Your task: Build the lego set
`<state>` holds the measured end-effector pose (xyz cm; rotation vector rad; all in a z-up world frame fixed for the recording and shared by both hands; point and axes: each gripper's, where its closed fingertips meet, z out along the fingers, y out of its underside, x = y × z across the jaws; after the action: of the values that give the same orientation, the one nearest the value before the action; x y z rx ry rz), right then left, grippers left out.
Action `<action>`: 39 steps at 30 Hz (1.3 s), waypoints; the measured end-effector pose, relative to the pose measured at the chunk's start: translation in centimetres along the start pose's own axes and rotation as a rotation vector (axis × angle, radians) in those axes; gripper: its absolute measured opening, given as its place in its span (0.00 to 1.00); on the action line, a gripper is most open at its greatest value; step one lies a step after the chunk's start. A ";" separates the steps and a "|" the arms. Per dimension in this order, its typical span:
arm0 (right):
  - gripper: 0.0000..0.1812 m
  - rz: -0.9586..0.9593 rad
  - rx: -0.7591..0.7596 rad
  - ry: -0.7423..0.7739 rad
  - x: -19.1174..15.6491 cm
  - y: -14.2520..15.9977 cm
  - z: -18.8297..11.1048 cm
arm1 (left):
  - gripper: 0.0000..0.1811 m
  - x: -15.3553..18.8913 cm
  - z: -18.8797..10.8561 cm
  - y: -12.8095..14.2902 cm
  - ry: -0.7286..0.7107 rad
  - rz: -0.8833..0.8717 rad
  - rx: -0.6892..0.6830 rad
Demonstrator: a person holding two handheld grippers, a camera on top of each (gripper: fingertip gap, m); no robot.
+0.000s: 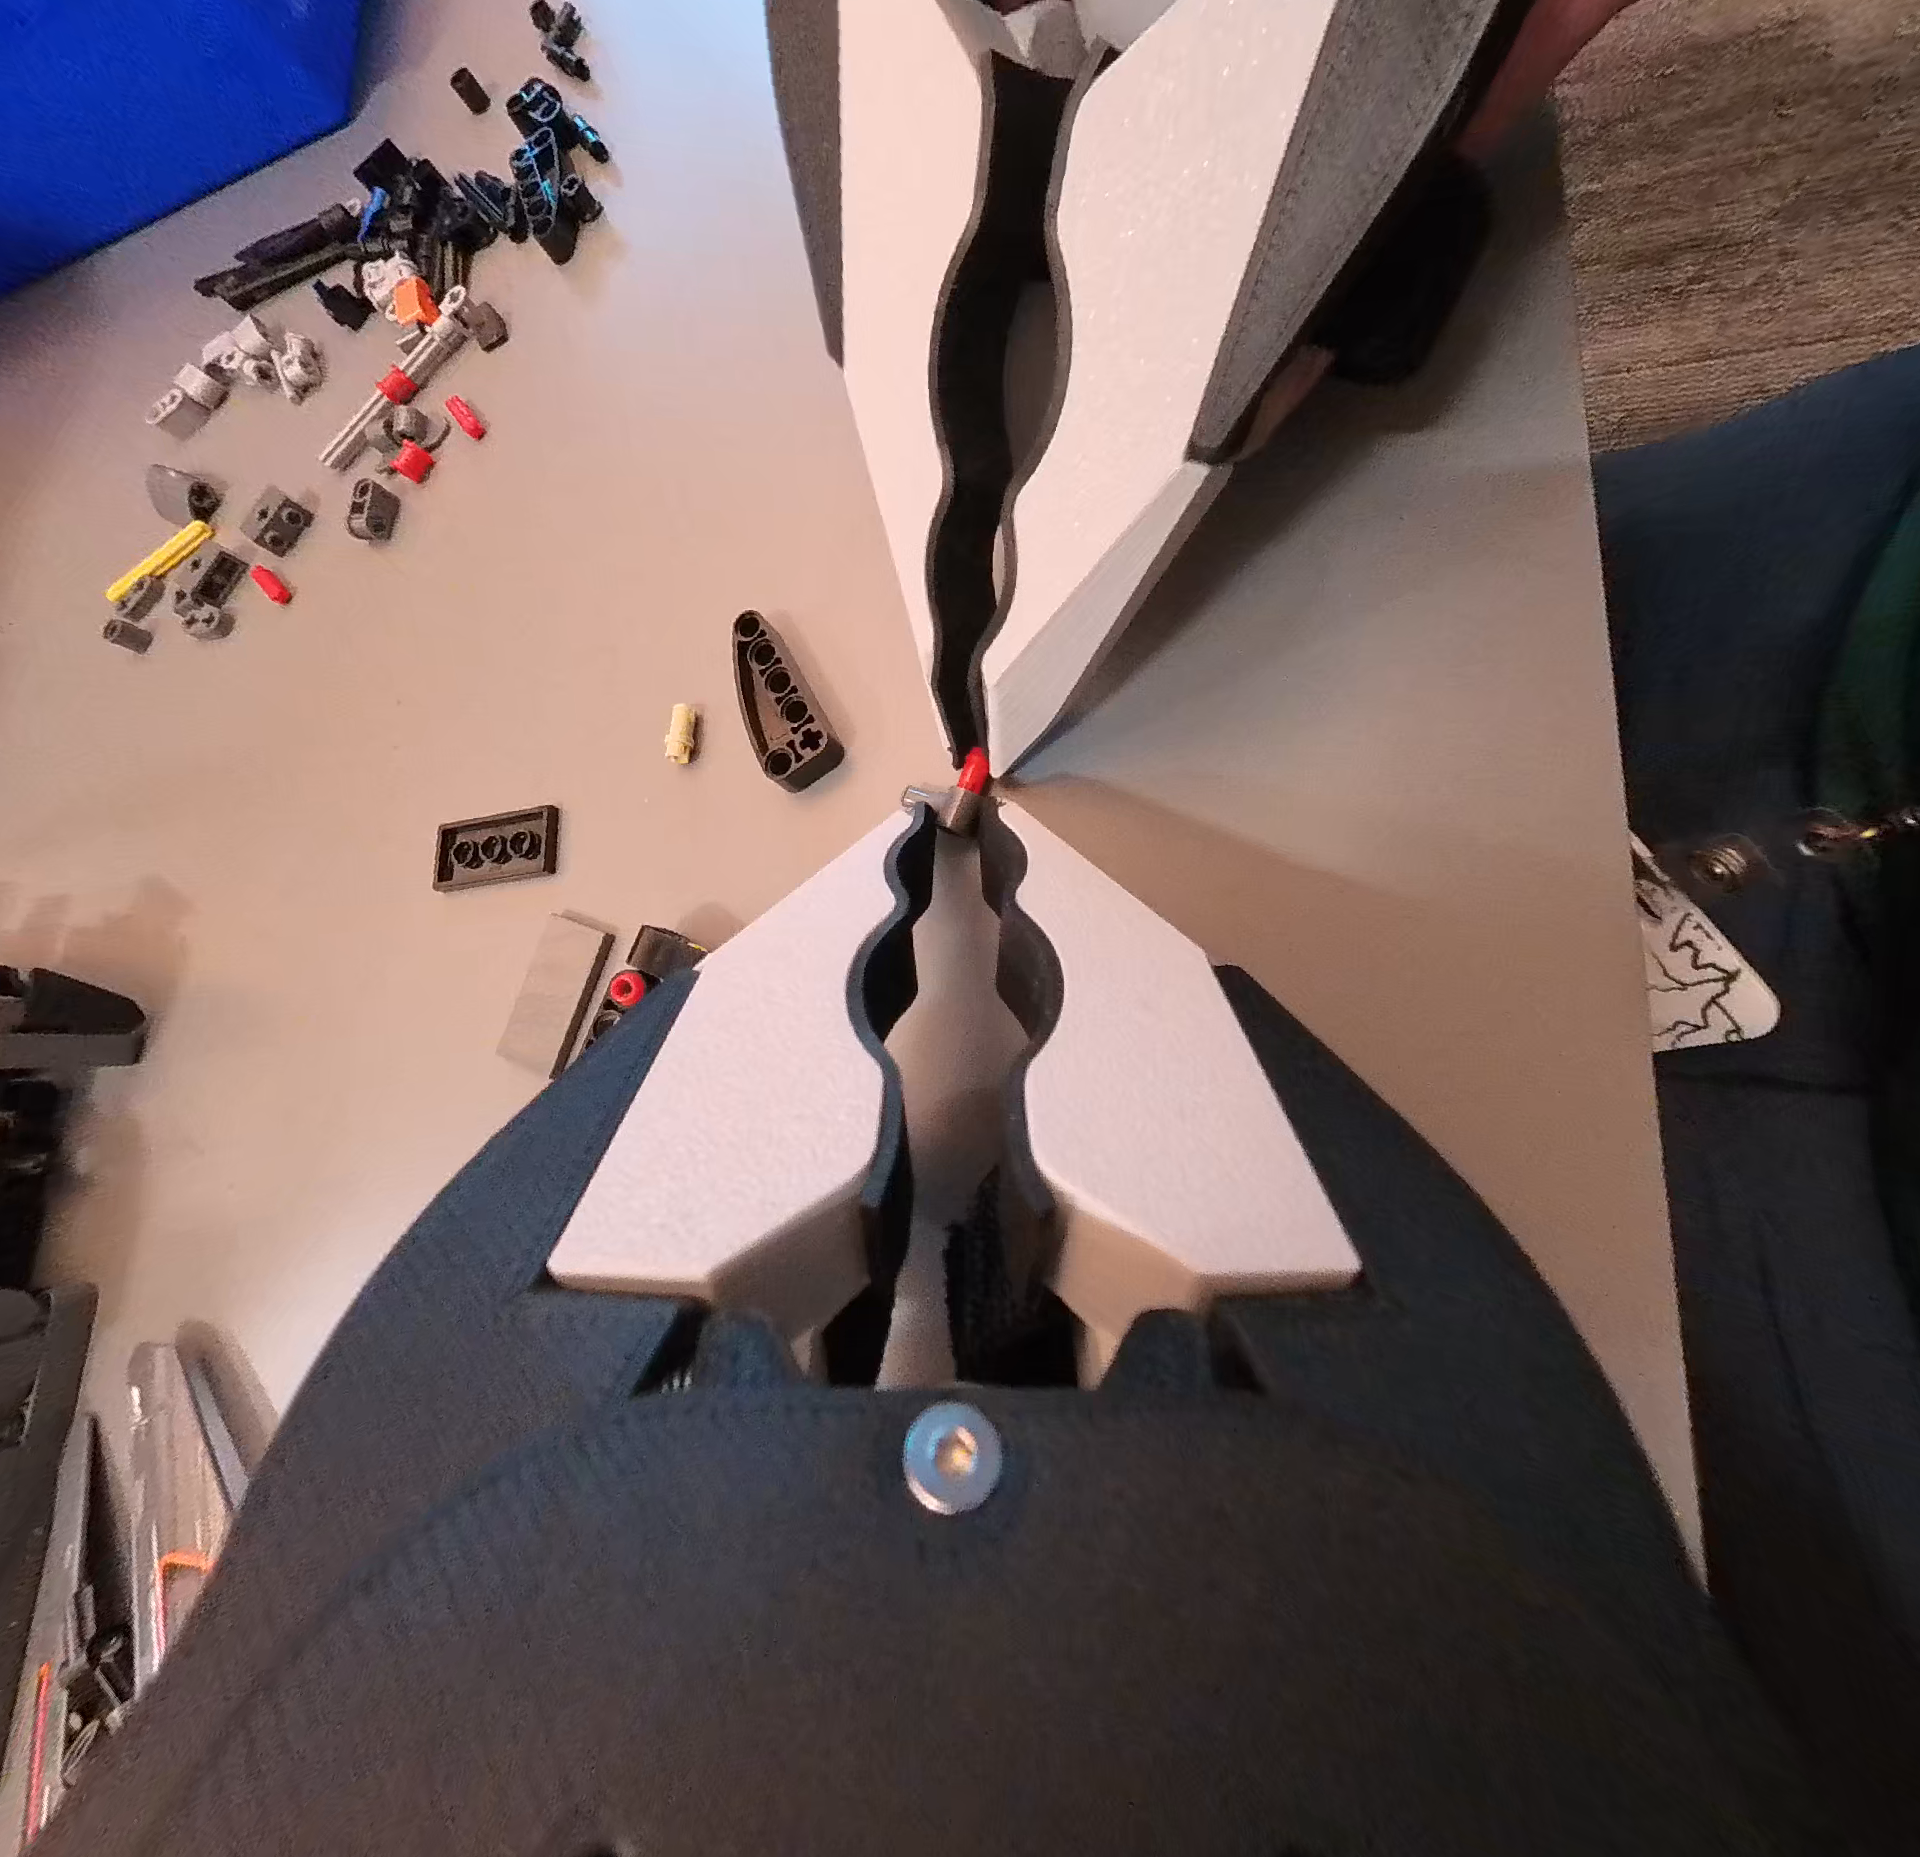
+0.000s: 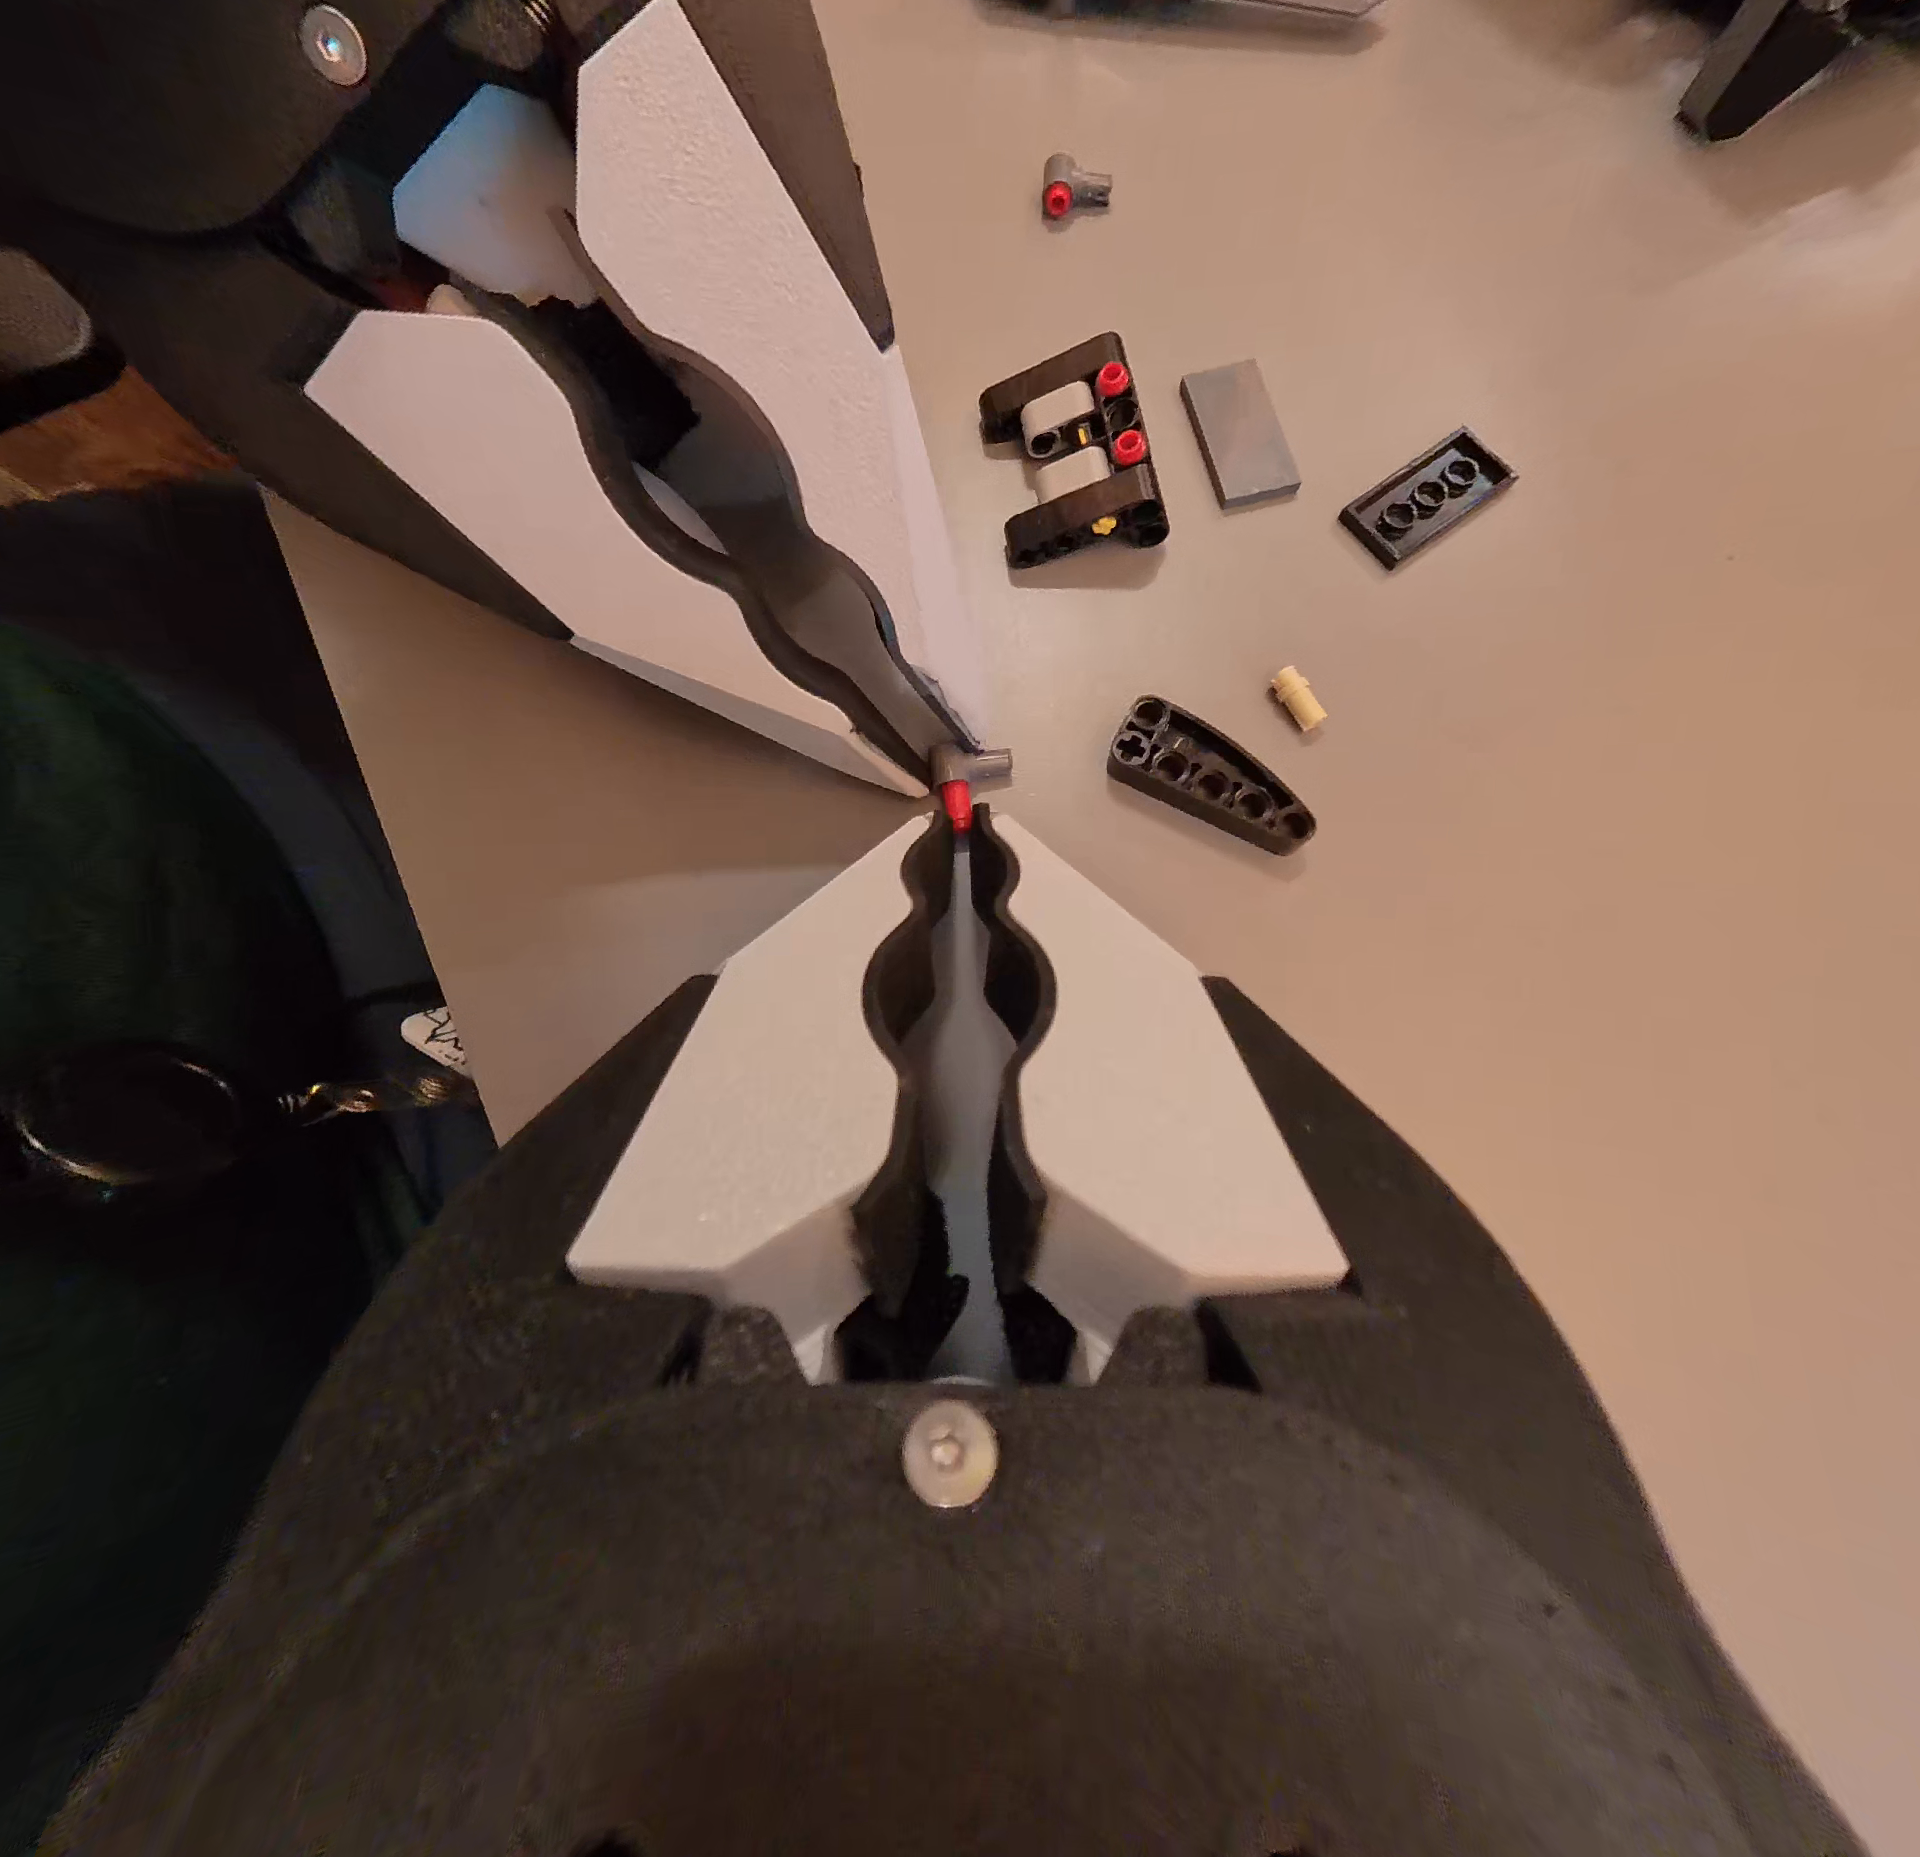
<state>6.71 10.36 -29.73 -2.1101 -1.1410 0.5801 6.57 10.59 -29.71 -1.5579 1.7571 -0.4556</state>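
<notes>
Between the two sets of fingers, the left gripper [image 1: 958,820] pinches a grey connector [image 1: 958,808] while the right gripper [image 2: 961,820] clamps its red pin [image 2: 955,802]. Just beside lie a black curved beam [image 2: 1210,774] and tan peg [image 2: 1299,699]; farther off, a loose-parts pile [image 1: 364,332] on the table [image 1: 623,457].

A small grey plastic elbow connector [image 1: 958,808] sits mid-frame above the table, pinched at its body. A short red plastic pin [image 1: 974,770] plugs into its 12 o'clock end in the left wrist view, its outer end gripped too.

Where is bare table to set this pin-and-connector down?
Free: the table right of the curved black beam and tan pin, and the strip between both grippers and the near edge. Crowded: the loose-parts pile and around the black frame assembly.
</notes>
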 end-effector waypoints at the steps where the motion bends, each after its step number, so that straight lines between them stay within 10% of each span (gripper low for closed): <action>1: 0.01 0.007 0.002 -0.004 0.0 0.0 0.0 | 0.04 0.0 0.0 0.0 -0.001 -0.001 0.000; 39: 0.01 -0.084 0.003 0.025 -0.2 -0.4 0.4 | 0.04 -0.3 0.0 0.1 -0.050 0.015 -0.009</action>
<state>6.13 10.50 -29.70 -2.0505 -1.2079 0.5149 6.48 10.88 -29.71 -1.5482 1.7344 -0.3985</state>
